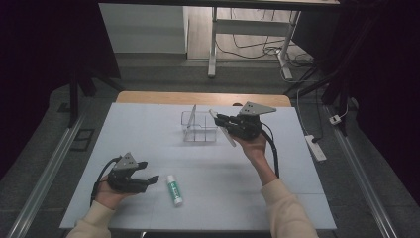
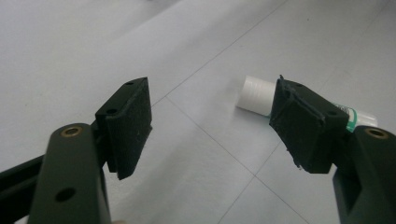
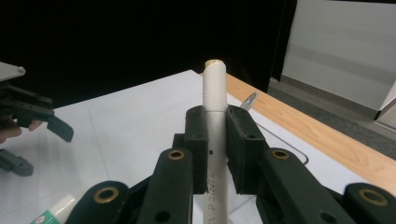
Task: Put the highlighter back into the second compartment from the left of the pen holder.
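Right gripper point(image 1: 221, 120): jaws clamped on pen point(image 3: 214, 105), raised just beside organizer point(image 1: 199, 127), likely for dropping in.
Left gripper point(image 1: 149, 171): jaws apart, low, near tube point(image 1: 174, 190) on table point(image 1: 148, 124), probably next pick.

Lab or test room: white-covered table point(image 1: 148, 129) under right gripper point(image 1: 220, 119), black curtains point(image 1: 44, 44) left of it, bare desk frame point(image 1: 247, 29), floor cables point(image 1: 257, 49), power strip point(image 1: 315, 147) beyond.
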Motion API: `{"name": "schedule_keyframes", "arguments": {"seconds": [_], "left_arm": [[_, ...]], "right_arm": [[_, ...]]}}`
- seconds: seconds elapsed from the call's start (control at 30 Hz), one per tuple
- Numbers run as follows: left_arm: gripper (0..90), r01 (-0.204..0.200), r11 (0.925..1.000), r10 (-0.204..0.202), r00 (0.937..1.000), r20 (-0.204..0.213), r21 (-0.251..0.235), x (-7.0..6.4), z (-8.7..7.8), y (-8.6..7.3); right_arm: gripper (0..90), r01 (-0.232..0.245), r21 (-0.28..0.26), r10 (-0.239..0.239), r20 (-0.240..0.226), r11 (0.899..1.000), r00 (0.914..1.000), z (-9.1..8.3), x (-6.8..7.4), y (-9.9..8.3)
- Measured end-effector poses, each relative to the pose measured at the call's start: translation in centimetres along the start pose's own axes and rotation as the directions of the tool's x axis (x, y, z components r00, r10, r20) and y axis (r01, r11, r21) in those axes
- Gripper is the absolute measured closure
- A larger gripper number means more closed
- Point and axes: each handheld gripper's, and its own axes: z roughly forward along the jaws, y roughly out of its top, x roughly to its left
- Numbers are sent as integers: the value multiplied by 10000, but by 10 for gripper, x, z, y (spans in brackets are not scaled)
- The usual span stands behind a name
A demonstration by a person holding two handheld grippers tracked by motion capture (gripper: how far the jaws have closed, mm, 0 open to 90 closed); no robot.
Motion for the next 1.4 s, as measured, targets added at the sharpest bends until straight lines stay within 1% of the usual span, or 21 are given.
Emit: {"name": "schedule_keyframes", "arguments": {"seconds": [0.2,0.4,0.53,0.8,1.2,1.4], "left_arm": [[296,-15,10000,15,10000,-19,26,0,0,0],[296,-20,10000,20,10000,-14,32,0,1,0],[296,-32,10000,32,10000,-19,27,0,0,0],[296,3,10000,-3,10000,-11,-6,1,0,0],[296,-3,10000,3,10000,6,-17,2,-1,0],[296,-4,10000,4,10000,15,-46,2,-1,0]], "right_arm": [[779,-149,-197,150,49,9997,9999,5,-3,4],[779,-235,-348,242,205,9991,9995,7,-6,8],[779,-326,-464,335,188,9984,9993,10,-7,12],[779,-310,-615,324,226,9976,9992,19,-8,19],[779,-513,-774,529,188,9957,9984,31,-9,21],[779,-601,-915,622,198,9940,9979,36,-11,25]]}}
